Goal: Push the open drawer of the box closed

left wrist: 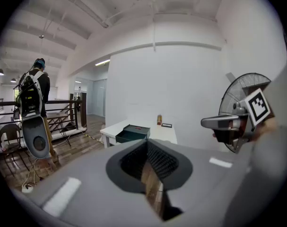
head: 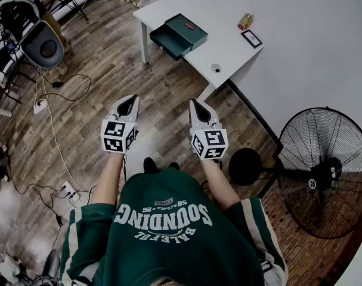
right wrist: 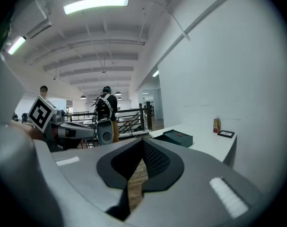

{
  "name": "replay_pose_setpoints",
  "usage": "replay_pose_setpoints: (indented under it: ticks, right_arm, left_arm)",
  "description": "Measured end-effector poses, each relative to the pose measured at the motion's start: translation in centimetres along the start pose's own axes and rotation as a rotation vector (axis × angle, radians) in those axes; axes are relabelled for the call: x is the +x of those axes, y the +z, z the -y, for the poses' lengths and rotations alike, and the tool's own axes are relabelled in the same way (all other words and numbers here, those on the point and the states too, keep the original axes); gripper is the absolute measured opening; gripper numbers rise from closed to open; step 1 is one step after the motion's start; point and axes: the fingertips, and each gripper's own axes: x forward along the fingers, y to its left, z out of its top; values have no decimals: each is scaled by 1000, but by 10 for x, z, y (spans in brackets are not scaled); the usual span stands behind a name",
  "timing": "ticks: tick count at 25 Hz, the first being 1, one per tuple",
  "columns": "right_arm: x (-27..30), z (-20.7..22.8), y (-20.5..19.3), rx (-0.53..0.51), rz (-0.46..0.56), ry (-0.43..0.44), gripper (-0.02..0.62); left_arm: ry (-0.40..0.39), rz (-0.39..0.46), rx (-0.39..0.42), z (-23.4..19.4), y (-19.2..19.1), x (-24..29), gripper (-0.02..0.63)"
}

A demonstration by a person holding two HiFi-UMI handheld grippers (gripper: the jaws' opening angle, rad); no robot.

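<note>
A dark green box (head: 188, 28) sits on the white table (head: 228, 52) far ahead of me, and its drawer (head: 164, 41) stands pulled out toward the table's near-left edge. The box shows small in the left gripper view (left wrist: 133, 133) and in the right gripper view (right wrist: 179, 137). My left gripper (head: 128, 102) and right gripper (head: 198, 105) hang side by side over the wooden floor, well short of the table. Each is shut with nothing in it. Only a thin slit shows between the pads of the left gripper (left wrist: 148, 146) and the right gripper (right wrist: 143, 148).
A small bottle (head: 245, 21), a black framed card (head: 251, 38) and a round grommet (head: 216, 68) are on the table. A large floor fan (head: 325, 173) stands at the right. Cables and a power strip (head: 40, 105) lie on the floor at the left, near equipment (head: 42, 45).
</note>
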Motion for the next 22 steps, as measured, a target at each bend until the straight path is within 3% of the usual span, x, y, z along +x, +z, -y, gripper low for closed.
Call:
replay_pose_setpoints:
  ticks: [22]
  right_arm:
    - [52,-20,-12,38,-18,-29,2]
  left_arm:
    - [-34,-14,-7,-57,-15,18,53]
